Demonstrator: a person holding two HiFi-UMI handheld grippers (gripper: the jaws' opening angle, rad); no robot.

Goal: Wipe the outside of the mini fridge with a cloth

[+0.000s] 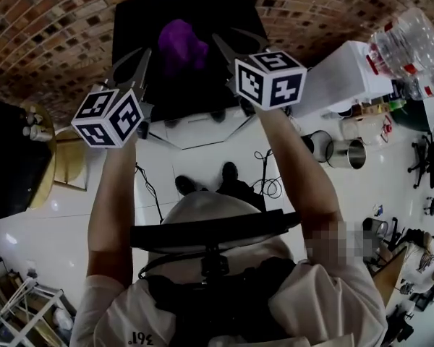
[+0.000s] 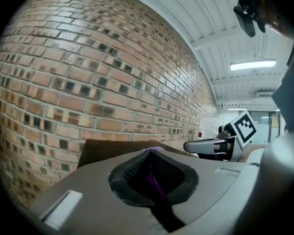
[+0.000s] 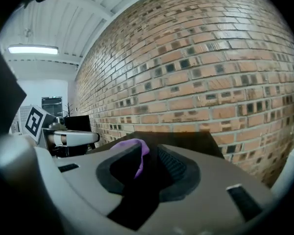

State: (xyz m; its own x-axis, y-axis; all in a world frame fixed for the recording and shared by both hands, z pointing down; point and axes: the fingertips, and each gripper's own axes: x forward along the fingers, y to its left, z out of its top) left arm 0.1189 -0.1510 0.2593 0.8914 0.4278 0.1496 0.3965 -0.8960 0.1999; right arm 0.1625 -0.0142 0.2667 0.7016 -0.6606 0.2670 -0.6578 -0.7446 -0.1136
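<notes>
Head view: the shirt (image 1: 116, 316) carries print reading roughly 361. The left claw (image 1: 141, 55), jaws together, has the cloth (image 1: 181, 43) just right of its tips atop the mini fridge (image 1: 137, 20). The right claw (image 1: 226, 36), jaws apart, has the cloth against its left jaw.

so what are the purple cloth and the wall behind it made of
Purple cloth: soft matte fabric, maybe microfibre; it sits in a crumpled lump. Wall: rough fired brick, with pale mortar joints showing.
</notes>
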